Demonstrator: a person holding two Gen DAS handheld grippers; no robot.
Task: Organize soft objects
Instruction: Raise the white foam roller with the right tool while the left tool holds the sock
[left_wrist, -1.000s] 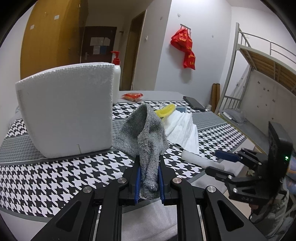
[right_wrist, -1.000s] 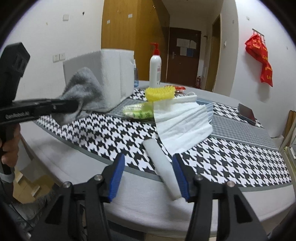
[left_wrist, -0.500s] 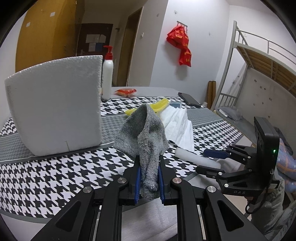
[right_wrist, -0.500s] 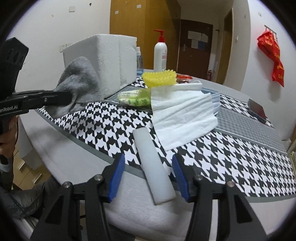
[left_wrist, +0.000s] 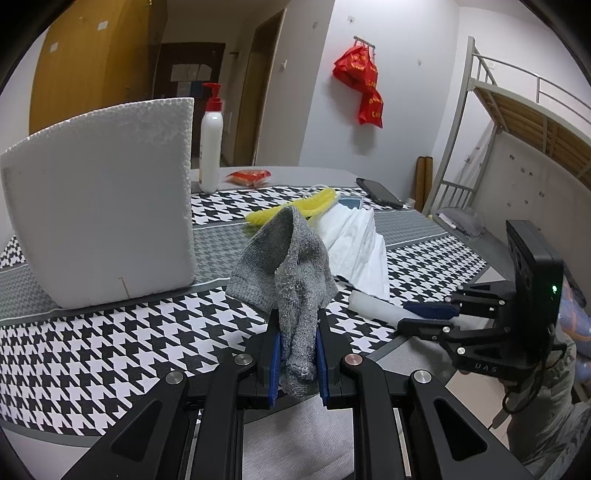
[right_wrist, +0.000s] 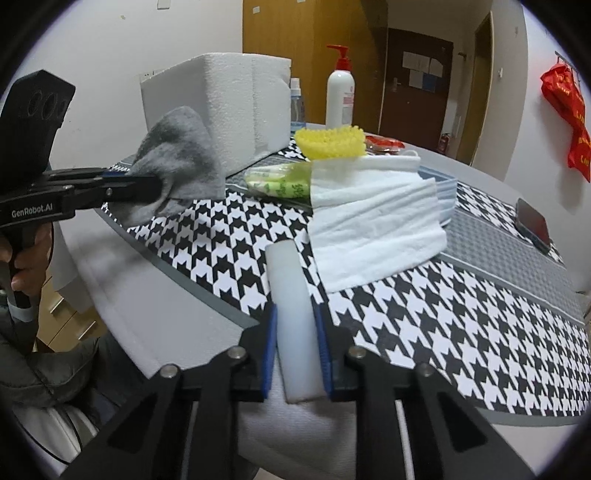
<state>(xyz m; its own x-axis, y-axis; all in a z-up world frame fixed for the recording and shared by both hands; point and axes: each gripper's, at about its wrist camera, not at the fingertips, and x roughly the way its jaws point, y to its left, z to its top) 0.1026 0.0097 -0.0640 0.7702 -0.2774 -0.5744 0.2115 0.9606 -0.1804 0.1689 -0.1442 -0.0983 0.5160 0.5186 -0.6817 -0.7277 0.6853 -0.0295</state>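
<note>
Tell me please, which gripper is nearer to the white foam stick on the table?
Right. The right gripper has the white foam stick between its closing jaws. The left gripper is off to one side, holding the grey sock.

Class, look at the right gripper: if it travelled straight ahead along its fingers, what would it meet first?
The right gripper is closing on the white foam strip, already between its fingers. Beyond the strip's far end, the folded white cloth probably comes next, though depth is hard to judge.
</note>
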